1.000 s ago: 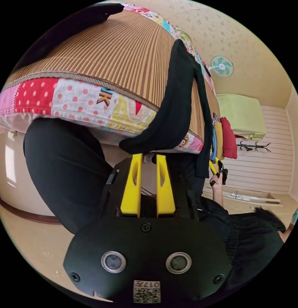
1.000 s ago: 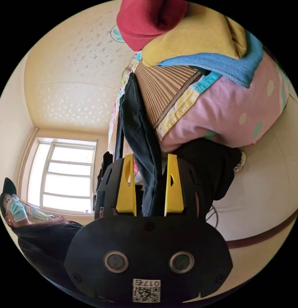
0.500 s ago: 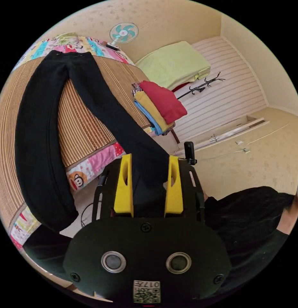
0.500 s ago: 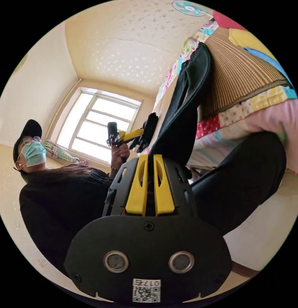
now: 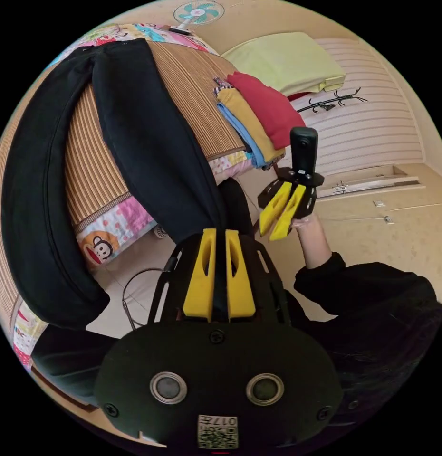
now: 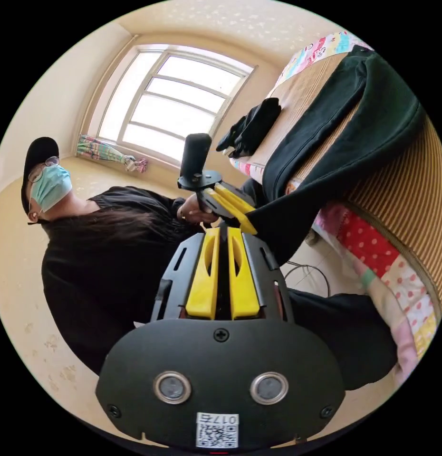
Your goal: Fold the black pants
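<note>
Striped matting point(image 5: 202, 90) is seen over a patchwork bed point(image 5: 121, 223) ahead of the tongs, with a window point(image 6: 168, 104) shown in the right gripper view. One pair of pants point(image 5: 149, 142) is laid along the bed, its two legs reaching over the near edge. One leg hem is pinched between the nearly closed jaws of the left tongs point(image 5: 219, 233); the other leg point(image 5: 35, 228) hangs free to their left. In the right gripper view, the right tongs point(image 6: 223, 232) are likewise held closed, with dark cloth between the jaws, and the left tongs are seen just beyond them, touching the same leg point(image 6: 283, 223). Three folded items, red point(image 5: 268, 109), yellow point(image 5: 247, 124) and blue point(image 5: 240, 135), are stacked at the bed's corner, beyond the right tongs point(image 5: 280, 216) as seen from the left. One fan point(image 5: 198, 12) is mounted on the far wall. One dark bundle point(image 6: 249, 126) rests on the bed.
</note>
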### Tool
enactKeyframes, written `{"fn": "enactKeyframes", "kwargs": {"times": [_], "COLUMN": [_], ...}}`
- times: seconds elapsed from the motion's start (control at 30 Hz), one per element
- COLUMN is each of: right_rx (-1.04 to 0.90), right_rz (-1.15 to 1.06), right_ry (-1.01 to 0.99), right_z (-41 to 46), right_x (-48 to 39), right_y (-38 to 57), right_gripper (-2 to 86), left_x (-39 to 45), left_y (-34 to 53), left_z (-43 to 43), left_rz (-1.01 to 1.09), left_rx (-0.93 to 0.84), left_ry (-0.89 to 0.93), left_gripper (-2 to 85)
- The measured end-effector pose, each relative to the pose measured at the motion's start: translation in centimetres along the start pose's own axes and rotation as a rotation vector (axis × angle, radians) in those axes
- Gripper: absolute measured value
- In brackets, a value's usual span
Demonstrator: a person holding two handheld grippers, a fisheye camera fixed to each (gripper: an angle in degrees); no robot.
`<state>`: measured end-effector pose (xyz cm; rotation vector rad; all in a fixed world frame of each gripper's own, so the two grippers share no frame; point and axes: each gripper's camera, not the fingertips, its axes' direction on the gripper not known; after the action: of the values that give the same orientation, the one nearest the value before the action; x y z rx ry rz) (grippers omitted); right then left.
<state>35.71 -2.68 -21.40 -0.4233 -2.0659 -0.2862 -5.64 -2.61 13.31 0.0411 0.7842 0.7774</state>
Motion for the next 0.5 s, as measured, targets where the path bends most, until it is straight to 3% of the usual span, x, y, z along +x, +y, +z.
{"fn": "enactKeyframes", "kwargs": {"times": [0.13,0.2,0.37,0.5], "right_rx": [0.273,0.407,0.603,0.816], "right_rz": [0.281,0.379,0.577,0.566], "right_ry": [0.362,0.398,0.427,0.557], "right_z": [-9.2,-12.2,-14.3,-13.9], "right_x": [8.6,14.1,27.6,25.8], "right_y": [-9.1,-12.9,-21.6,-26.4], "right_gripper": [13.7,14.5,9.5,4.4], "left_x": [-2.1,-2.9,-5.5,-10.2], "left_y": [0.3,0.1,-0.6,0.8], "left_z": [-3.7,-5.3,-10.2,-15.3], "left_rz": [-0.029,-0.036,-0.031,-0.064], "left_rx": [0.035,0.049,0.108,0.247], "left_ry": [0.106,0.163,0.336,0.480], "left_gripper": [3.6,3.6,3.6,3.2]}}
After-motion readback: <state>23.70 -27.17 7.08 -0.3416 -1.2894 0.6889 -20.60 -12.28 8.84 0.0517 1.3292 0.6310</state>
